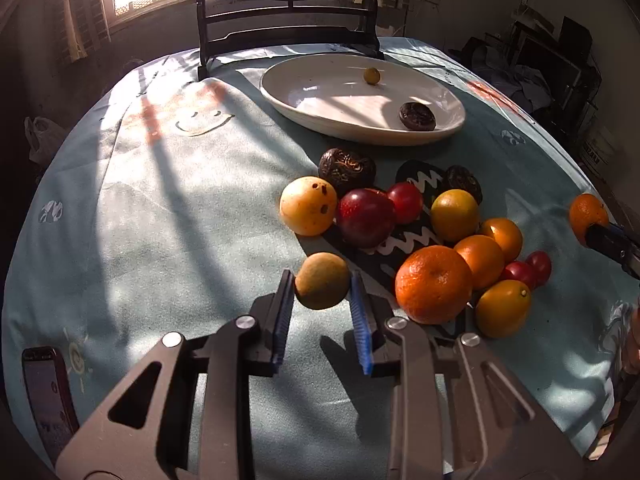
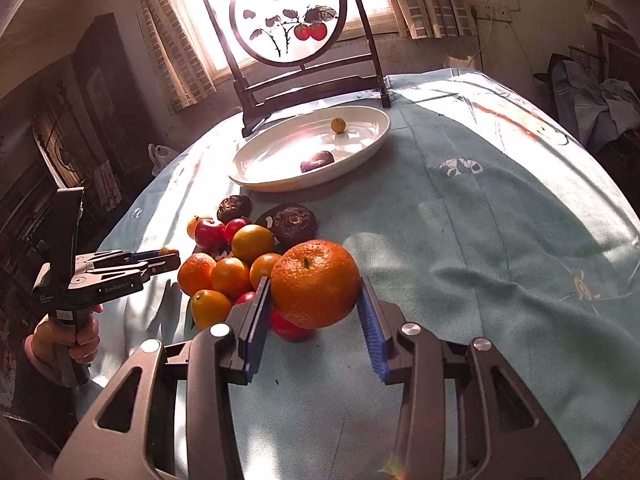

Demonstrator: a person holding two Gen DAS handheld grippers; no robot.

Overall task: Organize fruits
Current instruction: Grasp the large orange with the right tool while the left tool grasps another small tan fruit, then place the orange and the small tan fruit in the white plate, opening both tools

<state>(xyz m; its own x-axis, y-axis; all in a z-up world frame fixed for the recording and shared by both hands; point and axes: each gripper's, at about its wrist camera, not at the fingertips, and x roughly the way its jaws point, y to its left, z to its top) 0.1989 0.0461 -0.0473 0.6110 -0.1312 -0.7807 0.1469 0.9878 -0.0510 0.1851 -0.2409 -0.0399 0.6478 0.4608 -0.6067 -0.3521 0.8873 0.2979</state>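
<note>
Slip risk is judged highest at the left gripper [image 1: 322,304], where a small olive-brown fruit [image 1: 322,286] is pinched only at the tips of the pads; rolling out over the tablecloth [image 1: 160,240] is possible if it is tilted. An orange [image 2: 315,283] is clamped in the right gripper [image 2: 316,320], lifted above the fruit pile [image 1: 440,232], which could be knocked and scattered. The white oval dish [image 1: 320,120], nearly bare, sits well beyond the pile; open cloth is left on both sides, and the wooden screen stand [image 2: 312,92] is close behind its far rim.
</note>
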